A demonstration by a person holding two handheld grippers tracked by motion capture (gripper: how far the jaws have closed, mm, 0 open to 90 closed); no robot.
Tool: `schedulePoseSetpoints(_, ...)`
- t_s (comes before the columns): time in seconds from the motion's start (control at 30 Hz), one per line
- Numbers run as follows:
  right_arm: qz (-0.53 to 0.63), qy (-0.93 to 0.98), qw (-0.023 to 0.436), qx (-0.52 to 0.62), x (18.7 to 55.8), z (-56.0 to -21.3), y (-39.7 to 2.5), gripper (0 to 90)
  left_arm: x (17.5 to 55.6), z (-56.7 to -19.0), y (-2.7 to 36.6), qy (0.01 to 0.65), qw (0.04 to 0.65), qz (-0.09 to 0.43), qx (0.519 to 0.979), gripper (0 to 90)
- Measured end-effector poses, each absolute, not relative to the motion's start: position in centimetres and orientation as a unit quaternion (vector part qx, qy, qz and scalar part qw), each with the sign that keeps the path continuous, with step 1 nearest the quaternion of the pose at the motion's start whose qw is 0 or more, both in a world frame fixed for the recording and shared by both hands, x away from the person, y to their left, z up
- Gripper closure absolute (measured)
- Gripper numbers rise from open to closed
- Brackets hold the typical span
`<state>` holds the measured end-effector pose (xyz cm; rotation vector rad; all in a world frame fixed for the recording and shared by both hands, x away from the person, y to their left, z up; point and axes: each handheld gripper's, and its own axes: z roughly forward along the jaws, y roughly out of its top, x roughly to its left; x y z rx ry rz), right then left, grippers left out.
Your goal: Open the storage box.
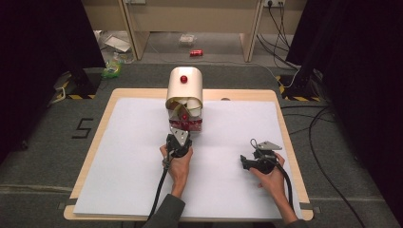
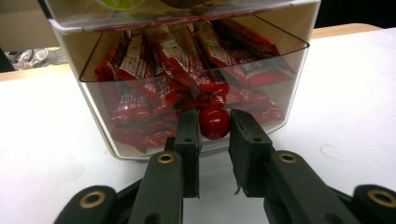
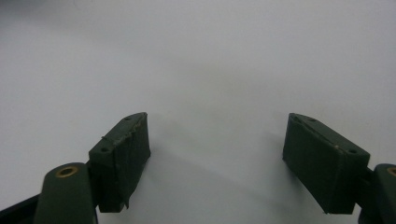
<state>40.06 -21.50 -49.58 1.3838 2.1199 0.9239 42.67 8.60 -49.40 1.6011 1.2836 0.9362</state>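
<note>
Knob [image 2: 215, 122] first: it is a small red ball on the front of the clear drawer [image 2: 187, 93] at the foot of the cream storage box [image 1: 185, 92], and my left tongs [image 2: 214, 135] sit with one jaw on either side of it, narrowed almost to its width. From the left gripper view I cannot tell whether the pads actually press the knob or stand just off it. Behind the clear front I see the drawer packed with red sachets [image 2: 154, 79]. In the high view the left tongs [image 1: 179, 137] point straight at the base of the box, which stands at the far middle of the white sheet [image 1: 119, 156] covering the counter [image 1: 95, 128], and a second red knob [image 1: 184, 79] shows on the box's rounded top. My right tongs [image 1: 243, 162] rest well apart from the box, down on the right part of the sheet, held in the right hand [image 1: 272, 178]. In the right gripper view their jaws stand wide, with bare white sheet between them and nothing gripped.
</note>
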Motion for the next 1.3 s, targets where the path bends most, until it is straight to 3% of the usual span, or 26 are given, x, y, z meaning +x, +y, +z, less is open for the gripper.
schedulePoseSetpoints(0.4,0.334,0.769,0.223,0.498,40.1,-49.6,-21.5,23.4,40.3,-49.3,9.1,0.503,0.439,0.363,0.65,73.2)
schedulePoseSetpoints(0.47,0.334,0.769,0.223,0.498,40.1,-49.6,-21.5,23.4,39.5,-49.1,9.4,0.493,0.452,0.367,0.647,77.1)
schedulePoseSetpoints(0.5,0.334,0.768,0.223,0.499,40.1,-49.6,-21.5,23.4,39.1,-49.0,9.5,0.492,0.454,0.367,0.646,89.6)
schedulePoseSetpoints(0.63,0.334,0.769,0.223,0.498,40.1,-49.6,-21.5,23.4,38.8,-49.1,9.7,0.485,0.446,0.364,0.659,89.1)
schedulePoseSetpoints(0.8,0.334,0.769,0.223,0.498,40.1,-49.6,-21.5,23.4,38.7,-48.8,9.7,0.486,0.462,0.351,0.654,72.8)
schedulePoseSetpoints(1.3,0.334,0.769,0.223,0.498,40.1,-49.6,-21.5,23.4,39.0,-47.2,10.4,0.46,0.476,0.304,0.685,50.7)
